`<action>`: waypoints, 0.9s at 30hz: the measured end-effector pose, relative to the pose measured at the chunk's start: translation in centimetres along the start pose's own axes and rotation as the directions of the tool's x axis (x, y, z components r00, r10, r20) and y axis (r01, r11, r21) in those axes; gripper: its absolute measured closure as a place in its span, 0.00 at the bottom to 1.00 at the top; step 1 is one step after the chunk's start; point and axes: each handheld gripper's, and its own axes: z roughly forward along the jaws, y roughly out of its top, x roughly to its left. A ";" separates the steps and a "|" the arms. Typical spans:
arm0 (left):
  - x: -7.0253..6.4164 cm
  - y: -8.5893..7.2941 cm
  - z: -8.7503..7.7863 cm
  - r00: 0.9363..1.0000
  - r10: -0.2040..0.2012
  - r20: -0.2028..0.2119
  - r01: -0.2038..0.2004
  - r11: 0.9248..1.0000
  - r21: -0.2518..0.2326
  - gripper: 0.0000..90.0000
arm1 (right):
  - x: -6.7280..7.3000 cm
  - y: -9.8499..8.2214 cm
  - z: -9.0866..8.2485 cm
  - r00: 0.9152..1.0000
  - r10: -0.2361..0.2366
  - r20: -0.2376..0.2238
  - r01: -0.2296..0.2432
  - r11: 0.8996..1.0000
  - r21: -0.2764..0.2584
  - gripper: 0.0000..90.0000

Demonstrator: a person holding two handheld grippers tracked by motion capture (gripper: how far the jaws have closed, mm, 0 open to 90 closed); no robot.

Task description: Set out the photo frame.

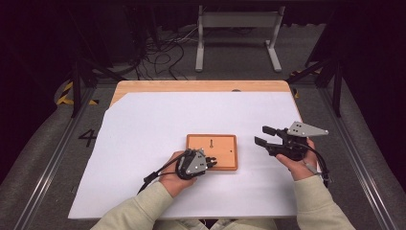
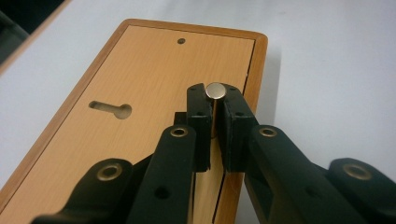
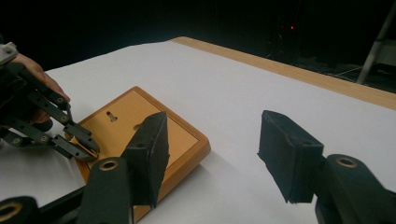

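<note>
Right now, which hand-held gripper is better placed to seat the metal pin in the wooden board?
Left. The left hand-held gripper is already shut on the metal pin above the wooden board. The right hand-held gripper is open, off to the board's side.

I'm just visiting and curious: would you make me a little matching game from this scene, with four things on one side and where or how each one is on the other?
Things:
1. left gripper
2. right gripper
3. wooden board
4. keyhole slot

States or places:
a. lies flat on the white sheet
b. jaws apart, nothing between them, beside the board
c. cut into the board's face
d. jaws closed on a small metal pin at the board's edge

Right pairs: 1-d, 2-b, 3-a, 4-c
</note>
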 end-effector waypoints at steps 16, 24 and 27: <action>-1.5 0.0 -0.4 0.983 0.169 -0.069 -0.169 0.986 0.009 0.93 | 0.6 0.5 1.1 1.000 0.016 -0.027 -0.014 0.998 0.061 0.46; -1.7 0.1 -0.3 0.984 0.165 -0.072 -0.164 0.986 0.015 0.93 | 0.8 1.1 3.6 0.988 0.139 -0.073 -0.121 0.970 0.209 0.32; -1.7 0.1 -0.4 0.984 0.165 -0.073 -0.164 0.986 0.018 0.93 | 1.1 1.1 5.2 0.979 0.180 -0.094 -0.148 0.950 0.275 0.27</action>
